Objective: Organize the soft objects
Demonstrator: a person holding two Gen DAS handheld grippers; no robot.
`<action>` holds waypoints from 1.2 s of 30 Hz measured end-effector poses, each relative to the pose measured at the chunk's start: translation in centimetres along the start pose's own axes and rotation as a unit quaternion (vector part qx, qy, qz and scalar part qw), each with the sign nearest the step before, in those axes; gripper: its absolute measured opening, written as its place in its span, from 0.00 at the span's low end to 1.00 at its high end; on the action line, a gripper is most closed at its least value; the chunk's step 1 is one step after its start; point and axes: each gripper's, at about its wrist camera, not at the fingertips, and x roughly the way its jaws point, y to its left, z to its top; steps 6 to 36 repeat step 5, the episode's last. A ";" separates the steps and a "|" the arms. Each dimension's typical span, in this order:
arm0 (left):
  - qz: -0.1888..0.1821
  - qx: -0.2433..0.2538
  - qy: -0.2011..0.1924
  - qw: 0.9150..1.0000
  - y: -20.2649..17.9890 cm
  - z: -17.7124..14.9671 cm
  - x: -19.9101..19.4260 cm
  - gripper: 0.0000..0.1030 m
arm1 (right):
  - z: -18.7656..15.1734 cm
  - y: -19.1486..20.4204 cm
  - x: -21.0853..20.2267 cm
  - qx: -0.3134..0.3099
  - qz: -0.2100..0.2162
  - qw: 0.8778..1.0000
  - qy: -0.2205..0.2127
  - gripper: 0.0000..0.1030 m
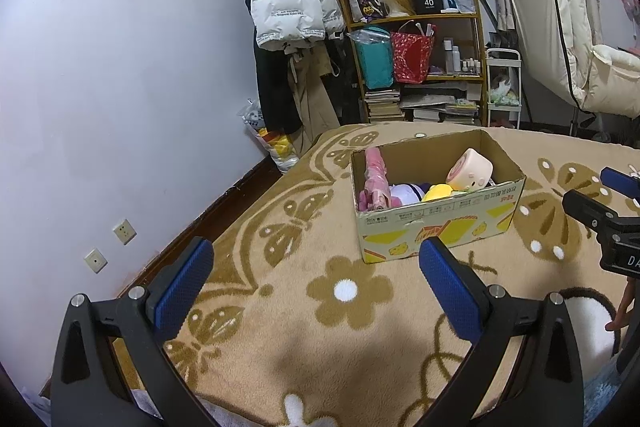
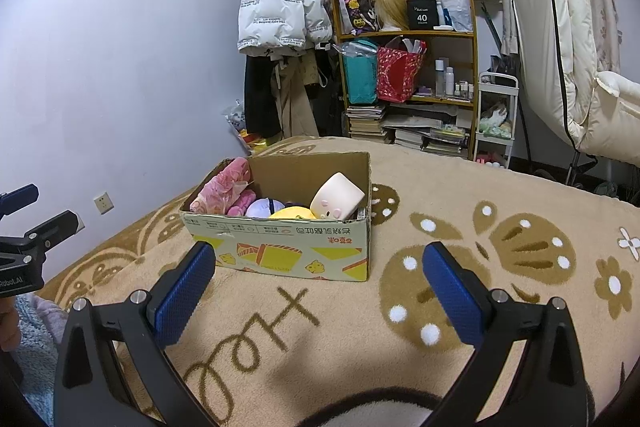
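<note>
A big tan blanket [image 2: 460,195] is holding a cardboard box [image 2: 280,247] with soft toys [image 2: 336,197] sitting inside, while the left claw [image 1: 316,263] and right claw [image 2: 320,267] are hanging wide open, holding nothing.

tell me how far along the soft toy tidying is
Looks nearly done: the printed cardboard box on the beige patterned blanket holds a pink plush, purple plush, yellow plush and cream roll-shaped plush. Left gripper and right gripper are open, empty. No loose toys visible.
</note>
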 end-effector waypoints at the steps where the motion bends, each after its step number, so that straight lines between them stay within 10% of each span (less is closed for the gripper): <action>1: 0.000 0.000 0.000 1.000 0.0 0.0 0.0 0.99 | 0.0 0.0 0.0 0.000 0.000 1.000 0.000 1.00; 36: -0.001 -0.002 0.001 1.000 0.0 -0.1 0.0 0.99 | -0.1 -0.1 -0.1 0.002 0.001 1.000 0.001 1.00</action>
